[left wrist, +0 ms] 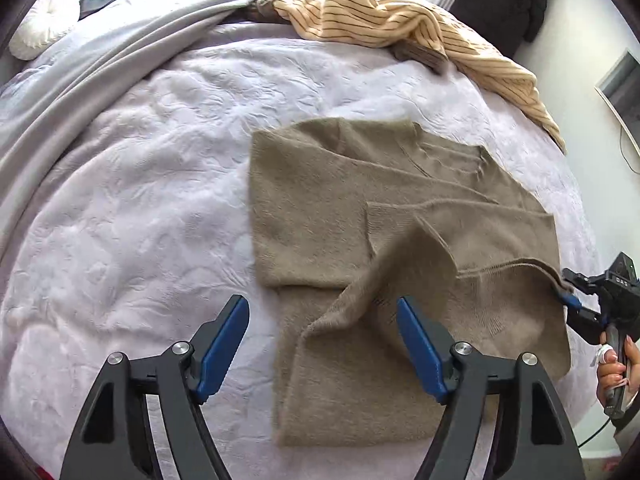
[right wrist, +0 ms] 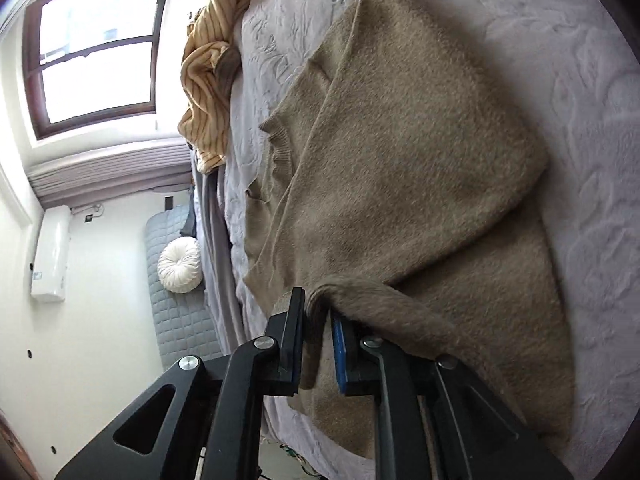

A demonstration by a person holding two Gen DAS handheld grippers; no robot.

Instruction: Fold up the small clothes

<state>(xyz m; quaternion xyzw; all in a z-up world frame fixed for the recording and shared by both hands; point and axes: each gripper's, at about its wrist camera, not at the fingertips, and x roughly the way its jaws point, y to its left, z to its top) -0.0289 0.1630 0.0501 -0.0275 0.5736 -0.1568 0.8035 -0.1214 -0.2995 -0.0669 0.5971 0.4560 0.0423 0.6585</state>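
Note:
A taupe knit sweater (left wrist: 340,208) lies partly folded on the white bedspread (left wrist: 140,184), one sleeve laid across its body. My left gripper (left wrist: 322,320) is open and empty, hovering just above the sweater's lower left part. My right gripper (right wrist: 318,316) is shut on the sweater's (right wrist: 420,160) edge and lifts a fold of it; in the left wrist view the right gripper (left wrist: 570,290) holds the sweater's right edge at the bed's side.
A tan striped garment (left wrist: 400,20) is heaped at the far edge of the bed, also in the right wrist view (right wrist: 208,72). A grey blanket (left wrist: 80,80) lies along the left. A white round cushion (left wrist: 44,22) sits beyond it.

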